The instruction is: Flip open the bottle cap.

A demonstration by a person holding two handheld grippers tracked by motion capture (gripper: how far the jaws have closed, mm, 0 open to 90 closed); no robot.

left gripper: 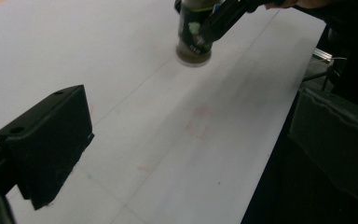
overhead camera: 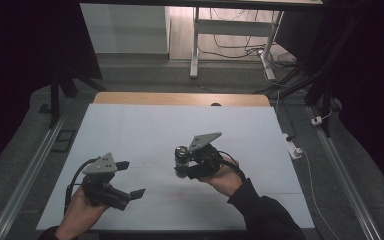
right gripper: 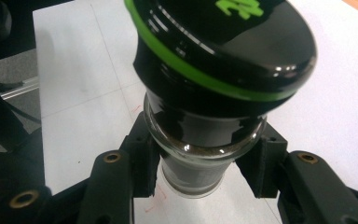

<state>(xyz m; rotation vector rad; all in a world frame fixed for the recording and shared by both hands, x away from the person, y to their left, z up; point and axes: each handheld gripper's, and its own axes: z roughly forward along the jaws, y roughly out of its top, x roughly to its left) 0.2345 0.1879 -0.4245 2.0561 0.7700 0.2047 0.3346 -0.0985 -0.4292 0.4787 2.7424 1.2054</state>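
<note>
1. Fig.: high view w/ both gripper views. The small glass jar with dark contents and a black lid ringed in green (overhead camera: 181, 159) sits near the middle of the white tabletop (overhead camera: 145, 130), a little toward the near edge & right of centre.
2. Right gripper (overhead camera: 184, 164): jaws closed on the jar's glass body below the lid. In the right gripper view the jar (right gripper: 209, 116) is pinched from both sides by the black pads (right gripper: 144, 161), lid tipped toward the camera.
3. Left gripper (overhead camera: 132, 179): near the near-left corner, jaws spread wide, nothing between them. Well apart from the jar. Its own view shows one black pad (left gripper: 51, 140) over bare tabletop, the jar (left gripper: 195, 35) farther off.
4. Contact w/ table: in the left gripper view the jar's base looks at or just above the surface; can't tell which.
5. Step in hand (judged): carrying or placing the jar w/ the right gripper.
6. To do it well: keep the grip firm, since smooth glass may slip; keep the jar upright so the lid end doesn't swing it over.
7. If setting down: lower till the base sits flat, then open slowly & back straight off, so the pads don't drag the jar.
8. Left gripper: keep it clear unless the lid needs holding.
</note>
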